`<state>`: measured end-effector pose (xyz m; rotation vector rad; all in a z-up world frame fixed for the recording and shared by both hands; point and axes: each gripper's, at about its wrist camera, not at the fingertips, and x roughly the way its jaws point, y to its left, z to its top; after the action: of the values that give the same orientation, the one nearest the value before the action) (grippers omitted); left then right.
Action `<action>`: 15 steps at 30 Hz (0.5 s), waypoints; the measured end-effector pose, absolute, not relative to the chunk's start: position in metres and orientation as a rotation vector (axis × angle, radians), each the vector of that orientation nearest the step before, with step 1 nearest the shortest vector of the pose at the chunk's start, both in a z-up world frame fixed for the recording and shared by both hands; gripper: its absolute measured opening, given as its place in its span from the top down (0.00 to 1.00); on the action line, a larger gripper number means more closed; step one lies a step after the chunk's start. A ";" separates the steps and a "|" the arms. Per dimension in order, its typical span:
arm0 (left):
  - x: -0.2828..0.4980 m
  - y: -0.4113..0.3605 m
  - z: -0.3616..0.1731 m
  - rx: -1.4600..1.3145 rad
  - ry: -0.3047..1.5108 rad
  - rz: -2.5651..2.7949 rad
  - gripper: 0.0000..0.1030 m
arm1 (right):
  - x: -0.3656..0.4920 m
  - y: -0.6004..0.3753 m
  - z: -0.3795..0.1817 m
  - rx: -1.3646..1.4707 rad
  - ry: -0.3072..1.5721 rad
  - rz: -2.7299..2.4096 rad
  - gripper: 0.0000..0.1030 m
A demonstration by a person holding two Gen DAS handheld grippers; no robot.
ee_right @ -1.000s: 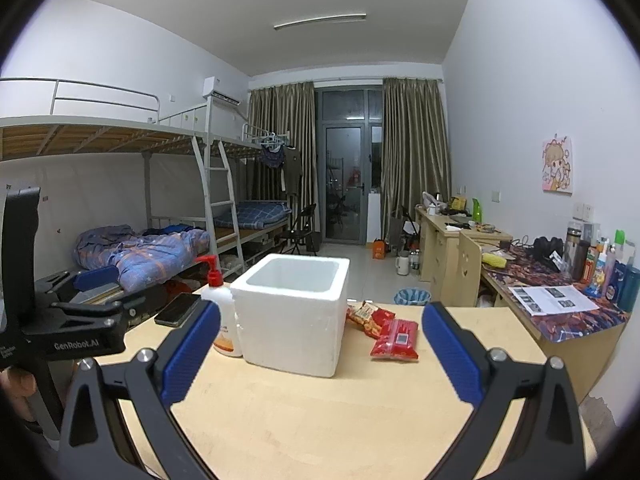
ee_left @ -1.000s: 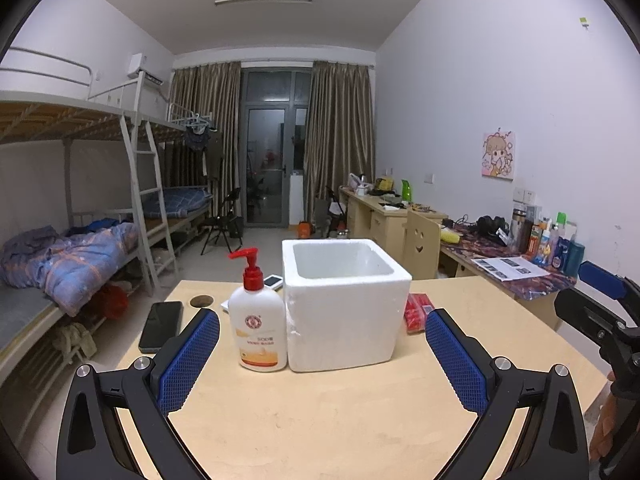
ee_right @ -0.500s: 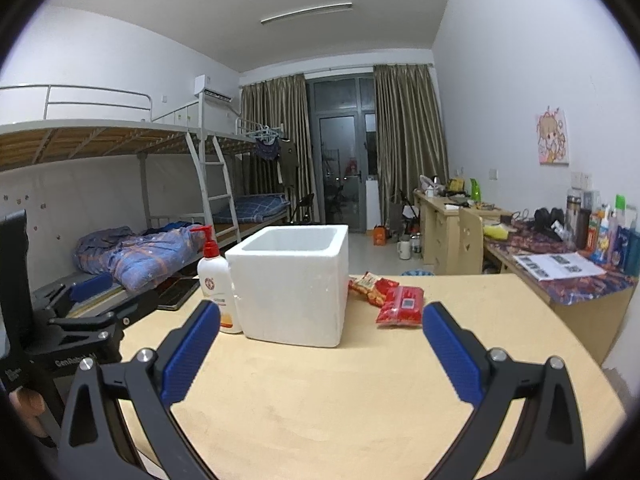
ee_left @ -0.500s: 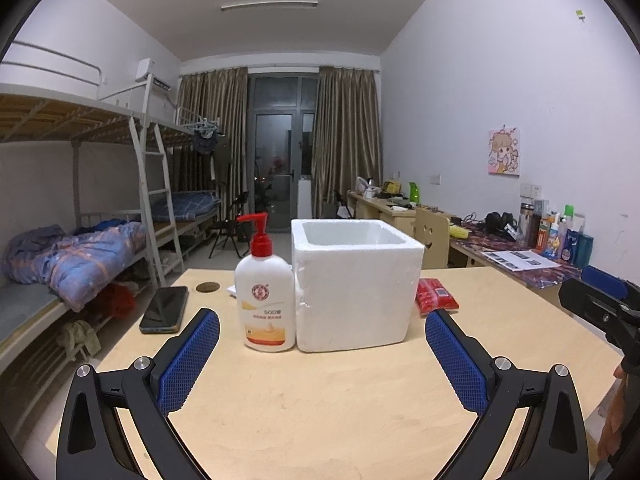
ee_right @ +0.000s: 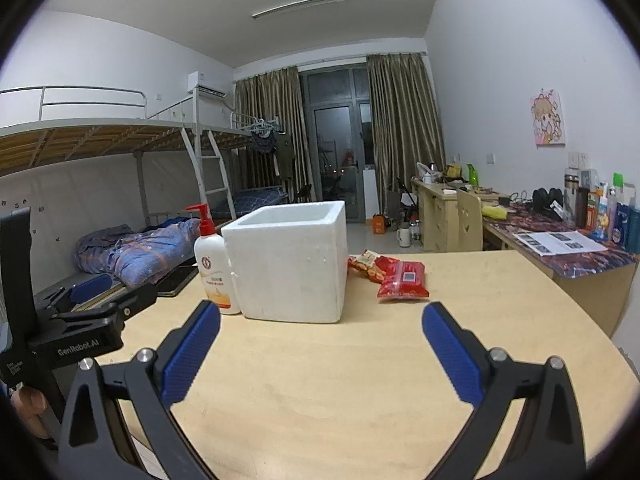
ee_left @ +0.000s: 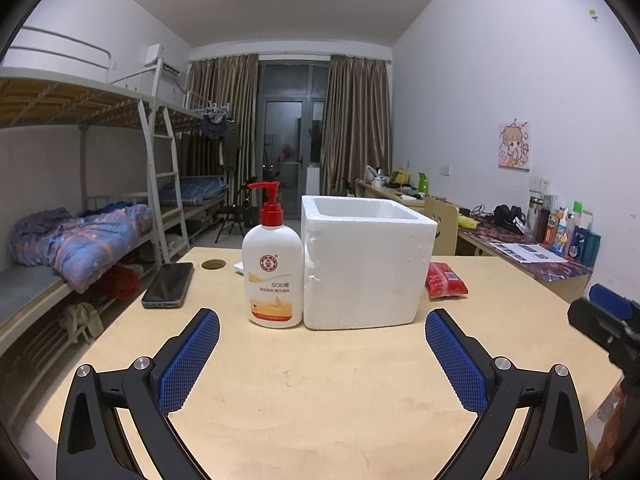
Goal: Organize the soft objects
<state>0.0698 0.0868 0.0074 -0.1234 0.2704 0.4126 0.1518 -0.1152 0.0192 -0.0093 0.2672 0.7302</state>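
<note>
Both your left hand-held gripper (ee_left: pixel 322 334) and right hand-held gripper (ee_right: pixel 321 326) gape wide, empty. Red snack packets (ee_right: pixel 402 280) lie beside the foam box (ee_right: pixel 290 260) (lotion bottle (ee_left: pixel 274 272) touching it): a careless reach risks toppling that bottle.

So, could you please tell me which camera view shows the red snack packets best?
The right wrist view: both red snack packets lie fully visible beside the foam box. In the left wrist view the box hides all but one packet's end.
</note>
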 end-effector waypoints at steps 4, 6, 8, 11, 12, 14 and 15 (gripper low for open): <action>0.066 0.086 0.008 -0.125 0.264 0.409 0.00 | 0.152 -0.114 0.015 -0.013 0.280 0.731 0.01; 0.064 0.086 0.010 -0.120 0.257 0.414 0.00 | 0.151 -0.112 0.016 -0.013 0.279 0.735 0.01; 0.063 0.085 0.010 -0.117 0.257 0.418 0.00 | 0.150 -0.109 0.016 -0.022 0.282 0.732 0.01; 0.062 0.083 0.010 -0.108 0.258 0.419 0.00 | 0.149 -0.105 0.015 -0.027 0.282 0.730 0.01; 0.062 0.083 0.010 -0.105 0.257 0.418 0.00 | 0.149 -0.104 0.014 -0.026 0.286 0.732 0.01; 0.062 0.082 0.010 -0.102 0.258 0.418 0.00 | 0.149 -0.103 0.014 -0.025 0.290 0.735 0.01; 0.062 0.082 0.009 -0.102 0.259 0.419 0.00 | 0.149 -0.103 0.014 -0.024 0.291 0.739 0.01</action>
<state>0.0623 0.0825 0.0095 -0.1021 0.2590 0.4188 0.1486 -0.1027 0.0137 -0.0239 0.2907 0.7390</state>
